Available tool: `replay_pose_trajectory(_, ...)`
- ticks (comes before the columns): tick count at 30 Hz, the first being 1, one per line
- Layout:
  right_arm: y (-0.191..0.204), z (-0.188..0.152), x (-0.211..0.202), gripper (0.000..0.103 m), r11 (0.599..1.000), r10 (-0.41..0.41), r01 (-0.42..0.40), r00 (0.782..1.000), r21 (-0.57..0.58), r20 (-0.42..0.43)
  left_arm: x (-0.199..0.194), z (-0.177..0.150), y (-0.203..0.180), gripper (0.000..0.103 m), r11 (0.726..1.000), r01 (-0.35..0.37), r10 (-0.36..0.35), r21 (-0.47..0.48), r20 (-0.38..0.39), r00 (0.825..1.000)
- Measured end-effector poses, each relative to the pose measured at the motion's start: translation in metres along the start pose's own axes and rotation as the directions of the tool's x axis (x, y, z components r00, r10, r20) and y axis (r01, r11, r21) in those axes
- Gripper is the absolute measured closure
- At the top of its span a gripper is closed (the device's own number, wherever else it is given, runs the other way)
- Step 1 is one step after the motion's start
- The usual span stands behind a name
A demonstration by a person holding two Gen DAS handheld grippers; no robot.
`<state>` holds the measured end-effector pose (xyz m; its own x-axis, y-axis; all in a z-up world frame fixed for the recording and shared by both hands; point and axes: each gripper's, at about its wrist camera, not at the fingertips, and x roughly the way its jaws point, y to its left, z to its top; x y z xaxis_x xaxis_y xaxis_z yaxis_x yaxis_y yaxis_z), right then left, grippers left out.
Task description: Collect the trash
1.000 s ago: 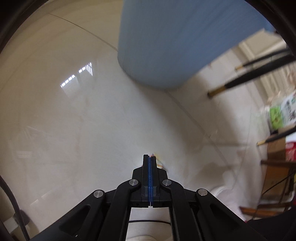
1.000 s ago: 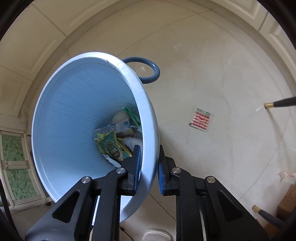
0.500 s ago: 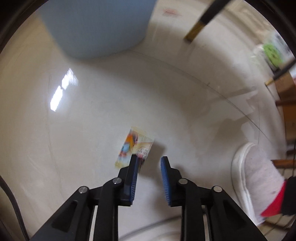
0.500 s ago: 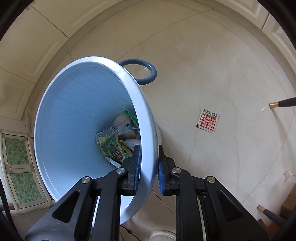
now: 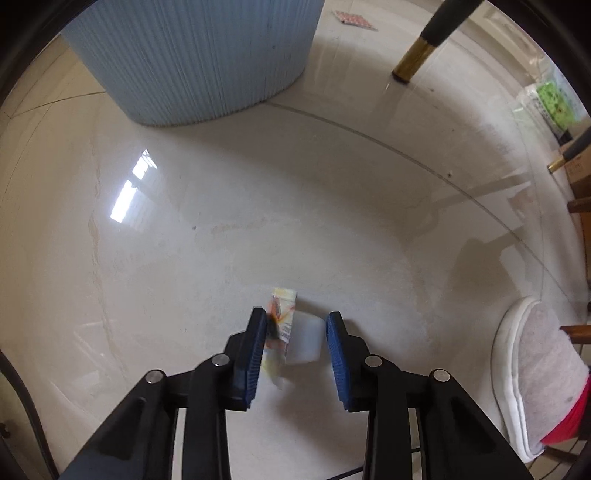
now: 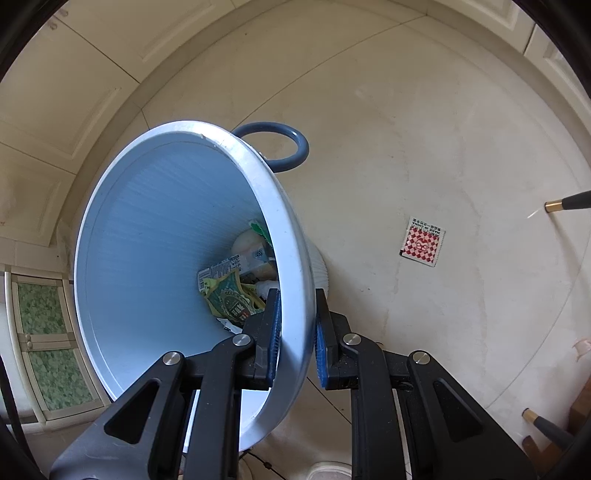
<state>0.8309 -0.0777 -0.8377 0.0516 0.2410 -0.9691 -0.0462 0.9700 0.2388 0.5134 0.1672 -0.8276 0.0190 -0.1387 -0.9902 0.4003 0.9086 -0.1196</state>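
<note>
My left gripper [image 5: 295, 325] is open just above the floor. A small orange and white wrapper [image 5: 282, 323] lies between its blue pads, close to the left pad. My right gripper [image 6: 297, 325] is shut on the rim of the light blue bin [image 6: 291, 258] and holds it tilted. Several wrappers [image 6: 232, 295] lie in the bin's bottom. The bin's ribbed side [image 5: 199, 55] stands at the top of the left wrist view. A red and white checkered packet [image 6: 423, 240] lies on the floor right of the bin; it also shows in the left wrist view [image 5: 354, 19].
A dark blue ring [image 6: 275, 146] lies on the floor behind the bin. Black chair legs with brass tips [image 5: 424, 51] [image 6: 565, 203] stand on the tiles. A white slipper [image 5: 532, 376] is at the right. White cabinet doors [image 6: 66, 88] line the far wall.
My left gripper went from shut to open, came down toward the floor and now straddles the orange wrapper. The bin in my right gripper shifted only slightly.
</note>
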Motion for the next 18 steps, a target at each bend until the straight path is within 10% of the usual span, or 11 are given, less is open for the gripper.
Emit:
replay_pose_trajectory(11,0.002,0.0,0.001,0.087,1.0,-0.008,0.008,1.0,0.007,-0.001,0.021,0.017,-0.024,0.086,0.998,0.033,-0.031,-0.061,0.029,0.999)
replay_pose_trajectory(18,0.001,0.002,0.0,0.087,1.0,0.019,-0.019,1.0,0.008,0.007,-0.033,0.01,-0.036,0.086,0.991,0.018,0.002,-0.135,0.151,0.989)
